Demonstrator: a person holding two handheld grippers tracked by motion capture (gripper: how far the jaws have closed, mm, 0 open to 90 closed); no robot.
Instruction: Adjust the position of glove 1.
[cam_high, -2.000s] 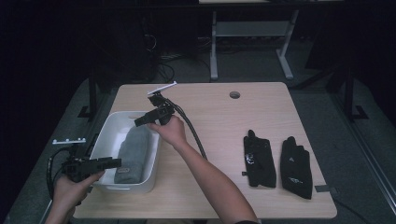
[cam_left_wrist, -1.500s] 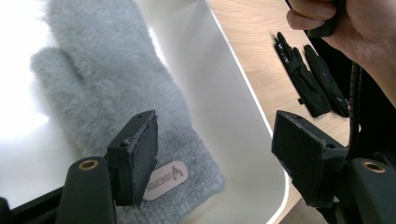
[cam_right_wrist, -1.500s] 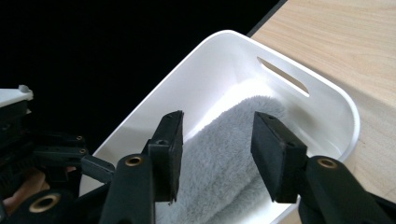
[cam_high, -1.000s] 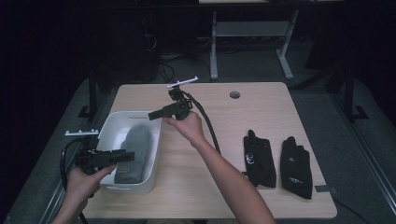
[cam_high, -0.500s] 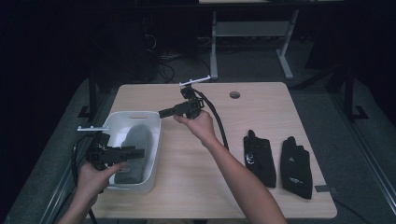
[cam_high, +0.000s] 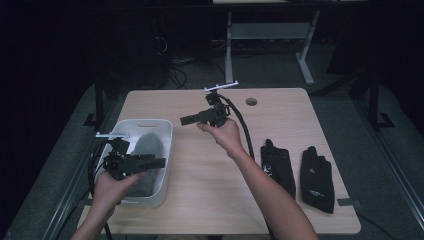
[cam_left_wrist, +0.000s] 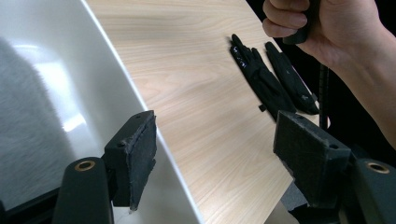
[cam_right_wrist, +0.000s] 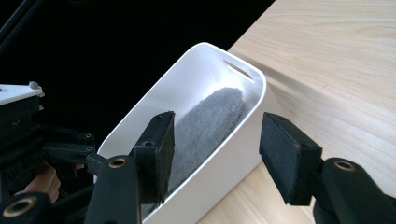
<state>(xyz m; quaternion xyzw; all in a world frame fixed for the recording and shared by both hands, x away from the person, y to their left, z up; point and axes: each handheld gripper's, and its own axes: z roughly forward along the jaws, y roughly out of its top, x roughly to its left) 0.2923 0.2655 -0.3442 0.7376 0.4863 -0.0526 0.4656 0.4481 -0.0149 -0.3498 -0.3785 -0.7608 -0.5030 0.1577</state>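
- Since two seconds ago, the right gripper (cam_high: 186, 120) has come up out of the white bin (cam_high: 166, 150) and now hovers above the table (cam_high: 200, 200) beside the bin's far right corner; the left gripper (cam_high: 159, 162) has slid from the bin's near end to over its right wall.
- Right jaws spread with nothing between them, and they have just been opening wider. Left jaws spread too, straddling the bin's right wall without touching it.
- The grey cloth (cam_right_wrist: 210, 119) lies inside the bin, against the far end.
- The two black gloves (cam_high: 300, 172) lie flat on the table, well to the right of the bin.
- Risk, as I read it: the left jaws sit so close over the bin wall that a careless swing could knock or drag the bin toward the table edge.
- Another: the right gripper's cable (cam_high: 243, 130) could snag the forearm on a reach for the gloves.
- Writing: small pale marks on the gloves, too small to read.
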